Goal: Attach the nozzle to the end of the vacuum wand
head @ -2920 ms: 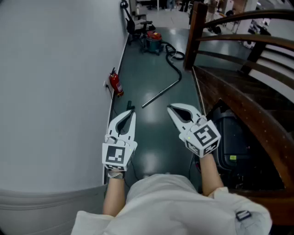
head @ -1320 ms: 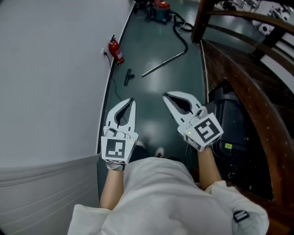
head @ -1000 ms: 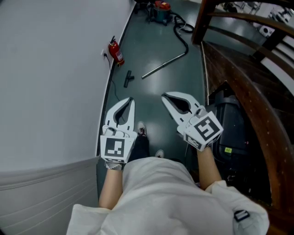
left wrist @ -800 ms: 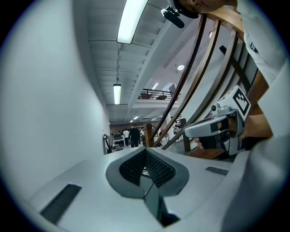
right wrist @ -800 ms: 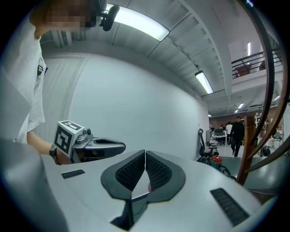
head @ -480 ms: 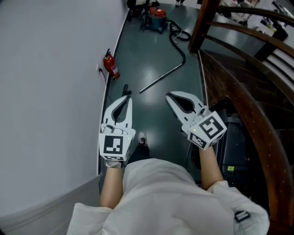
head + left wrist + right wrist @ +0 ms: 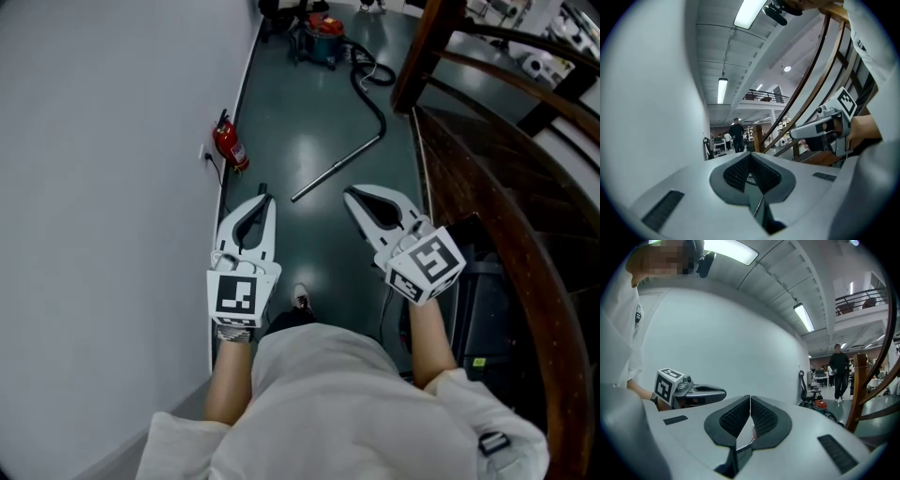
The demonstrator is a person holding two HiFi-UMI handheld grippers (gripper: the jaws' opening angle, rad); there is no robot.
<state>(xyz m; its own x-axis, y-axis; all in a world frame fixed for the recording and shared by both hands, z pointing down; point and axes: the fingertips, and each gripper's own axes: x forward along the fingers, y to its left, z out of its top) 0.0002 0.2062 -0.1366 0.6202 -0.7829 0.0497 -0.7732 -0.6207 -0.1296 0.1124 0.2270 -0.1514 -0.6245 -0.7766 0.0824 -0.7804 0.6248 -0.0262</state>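
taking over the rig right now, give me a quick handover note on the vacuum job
Left tongs: shut, empty.
Right tongs: shut, empty.
Silver metal vacuum wand lies on the dark green floor ahead, black hose running to the red and teal vacuum canister.
Small black nozzle on the floor by the white wall, mostly hidden behind the left tongs.
Done: nothing attached or picked up.
Left: reach them, grip nozzle and wand, push nozzle onto the wand's free end.

Looking straight down the right gripper [image 7: 750,399]: jaws pressed together, nothing in between. Left gripper [image 7: 718,392] poking in beside a white wall [image 7: 740,348]. Way back, a red vacuum [image 7: 819,404], a person [image 7: 839,364], a wooden railing [image 7: 858,390].
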